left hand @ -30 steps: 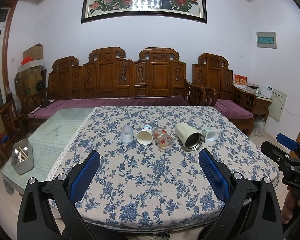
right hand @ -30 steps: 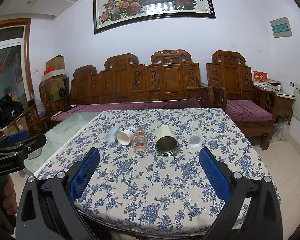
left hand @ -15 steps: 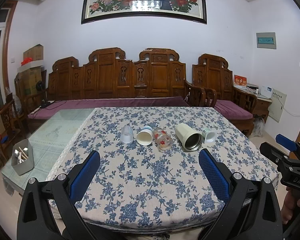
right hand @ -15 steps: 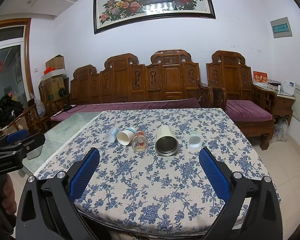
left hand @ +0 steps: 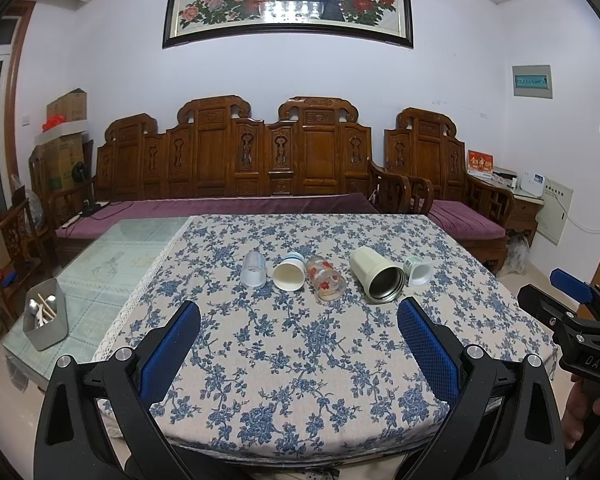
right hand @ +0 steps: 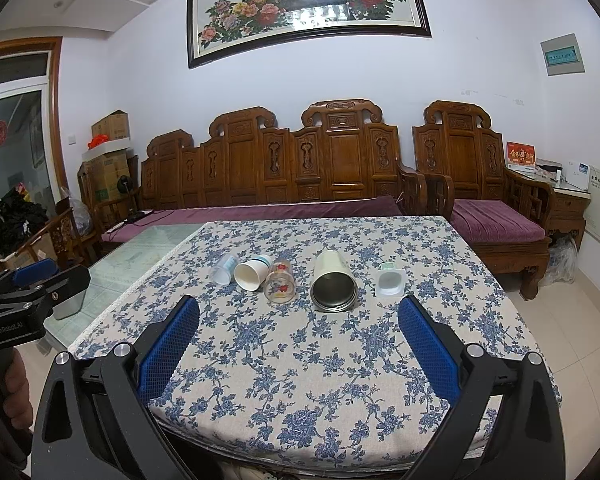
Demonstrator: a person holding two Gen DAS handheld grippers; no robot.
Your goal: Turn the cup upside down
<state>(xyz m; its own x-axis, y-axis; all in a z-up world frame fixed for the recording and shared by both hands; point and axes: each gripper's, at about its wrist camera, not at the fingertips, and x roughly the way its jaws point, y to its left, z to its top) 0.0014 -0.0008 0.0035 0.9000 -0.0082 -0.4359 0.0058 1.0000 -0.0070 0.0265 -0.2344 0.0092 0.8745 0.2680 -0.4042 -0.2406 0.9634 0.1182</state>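
Note:
Several cups lie in a row on the floral tablecloth. From the left: a clear plastic cup standing mouth down, a white paper cup on its side, a flowered glass on its side, a cream steel-lined mug on its side, and a small white-green cup on its side. The same cups show in the right wrist view. My left gripper and right gripper are open and empty, near the table's front edge, well short of the cups.
A grey bin of utensils sits on the glass-topped part of the table at the left. A carved wooden sofa with purple cushions stands behind the table. The other gripper shows at each view's edge.
Both grippers have drifted very slightly; the cups have not moved and both stay open.

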